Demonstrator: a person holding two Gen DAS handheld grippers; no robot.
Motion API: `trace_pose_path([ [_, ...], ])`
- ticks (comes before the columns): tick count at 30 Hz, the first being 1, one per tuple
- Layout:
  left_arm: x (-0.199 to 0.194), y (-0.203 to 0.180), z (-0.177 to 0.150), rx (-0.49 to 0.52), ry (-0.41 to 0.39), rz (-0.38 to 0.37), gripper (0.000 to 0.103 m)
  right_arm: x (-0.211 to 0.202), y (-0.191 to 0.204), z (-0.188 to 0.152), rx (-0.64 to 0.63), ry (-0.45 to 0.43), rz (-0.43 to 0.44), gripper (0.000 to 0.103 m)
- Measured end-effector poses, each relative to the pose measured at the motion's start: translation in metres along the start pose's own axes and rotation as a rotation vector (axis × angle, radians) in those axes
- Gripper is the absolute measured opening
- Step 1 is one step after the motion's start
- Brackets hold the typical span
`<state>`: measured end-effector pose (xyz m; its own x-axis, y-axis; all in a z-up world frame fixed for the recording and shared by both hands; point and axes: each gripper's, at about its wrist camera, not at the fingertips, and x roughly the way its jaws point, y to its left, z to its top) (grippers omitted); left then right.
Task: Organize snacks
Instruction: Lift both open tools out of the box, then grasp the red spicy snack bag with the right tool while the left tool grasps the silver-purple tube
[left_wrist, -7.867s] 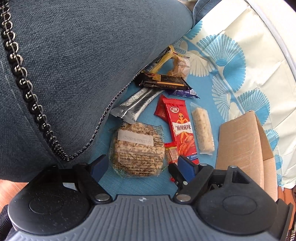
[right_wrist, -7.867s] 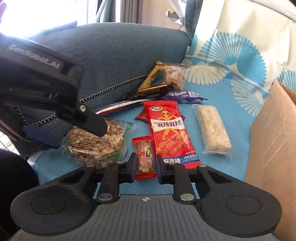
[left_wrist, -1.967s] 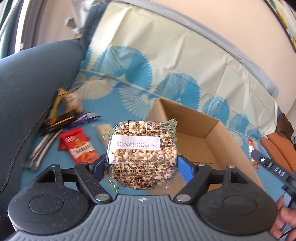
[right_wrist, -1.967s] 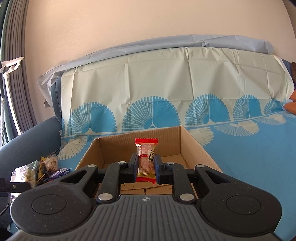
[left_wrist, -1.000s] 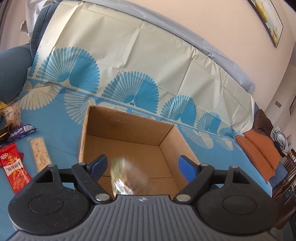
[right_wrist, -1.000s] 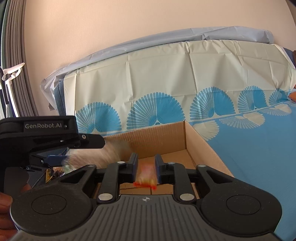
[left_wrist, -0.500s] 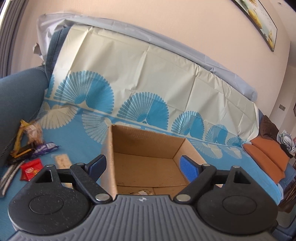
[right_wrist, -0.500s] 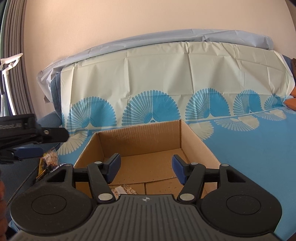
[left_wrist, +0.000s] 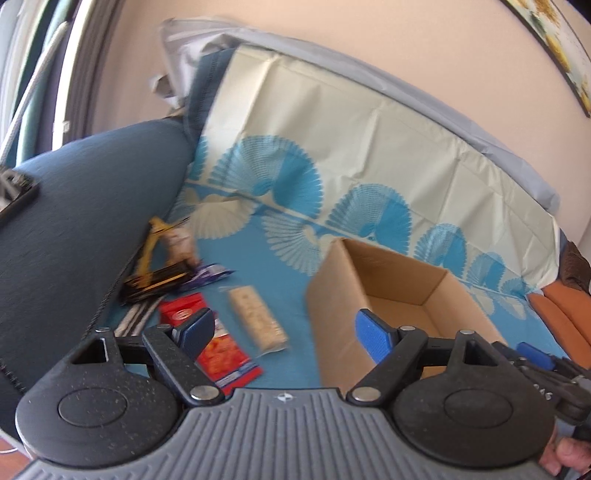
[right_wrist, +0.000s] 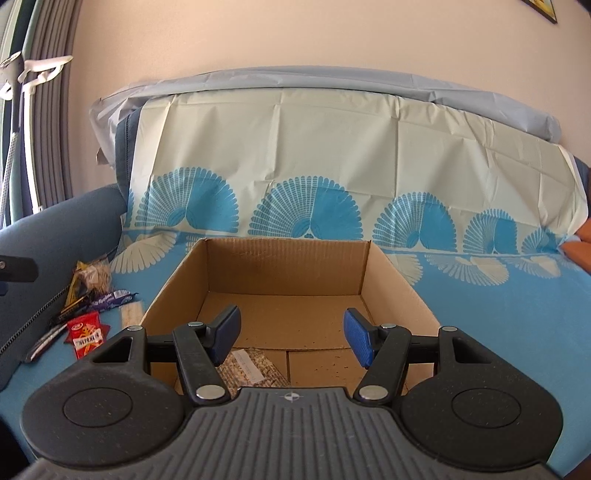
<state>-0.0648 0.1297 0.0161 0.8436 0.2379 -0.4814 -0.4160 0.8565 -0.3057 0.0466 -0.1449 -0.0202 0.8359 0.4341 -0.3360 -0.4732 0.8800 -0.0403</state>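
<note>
My left gripper (left_wrist: 284, 332) hangs above the blue seat between the snack pile and the cardboard box (left_wrist: 399, 291); its jaws are closing with nothing between them. Under its left finger lies a red snack packet (left_wrist: 218, 347), with a pale bar in clear wrap (left_wrist: 256, 317) beside it. Further back are a purple packet (left_wrist: 208, 275) and a black-and-yellow bar (left_wrist: 159, 280). My right gripper (right_wrist: 291, 332) stands open and empty over the cardboard box (right_wrist: 288, 280). A cereal packet (right_wrist: 247, 369) lies on the box floor near the front wall, partly hidden by the gripper body.
A dark blue sofa armrest (left_wrist: 74, 229) borders the snack pile on the left. A fan-patterned cover (right_wrist: 332, 147) drapes the backrest and seat. Orange cushions (left_wrist: 561, 306) lie at the far right. A person's hand (left_wrist: 565, 454) shows at the lower right.
The cereal packet fell from my left gripper into the box, and that gripper swung left towards the snack pile. My right gripper opened and the small red candy left its jaws.
</note>
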Motion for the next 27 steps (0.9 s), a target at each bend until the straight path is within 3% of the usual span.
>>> trace_pose_path([
  [1,0.001,0.013,-0.002,-0.021,0.012,0.002,0.076,-0.002,0.002,0.0,-0.008,-0.002,0.002,0.064],
  [4,0.005,0.049,-0.013,-0.077,0.047,0.057,0.026,-0.006,0.008,-0.001,-0.027,-0.011,0.003,0.063],
  [5,0.006,0.062,-0.019,-0.097,0.057,0.102,0.015,-0.007,0.01,-0.001,-0.032,-0.015,0.003,0.062],
  [7,0.008,0.088,-0.028,-0.204,0.089,0.14,0.014,-0.01,0.012,-0.001,-0.04,-0.024,0.012,0.057],
  [8,0.008,0.097,-0.027,-0.247,0.092,0.147,0.014,-0.011,0.013,-0.001,-0.043,-0.031,0.018,0.046],
  [10,0.008,0.102,-0.023,-0.251,0.071,0.161,0.014,-0.013,0.017,0.0,-0.047,-0.042,0.048,0.031],
  [12,0.012,0.1,-0.02,-0.229,0.069,0.172,0.014,-0.016,0.023,0.0,-0.059,-0.061,0.072,0.026],
  [16,0.026,0.099,-0.015,-0.167,0.065,0.192,0.014,-0.021,0.045,-0.002,-0.085,-0.102,0.156,0.025],
  [21,0.053,0.09,-0.008,-0.006,0.07,0.217,0.014,-0.019,0.094,-0.008,-0.147,-0.117,0.285,0.026],
  [27,0.082,0.092,-0.007,0.066,0.16,0.25,0.014,0.004,0.16,-0.02,-0.219,-0.078,0.42,0.026],
])
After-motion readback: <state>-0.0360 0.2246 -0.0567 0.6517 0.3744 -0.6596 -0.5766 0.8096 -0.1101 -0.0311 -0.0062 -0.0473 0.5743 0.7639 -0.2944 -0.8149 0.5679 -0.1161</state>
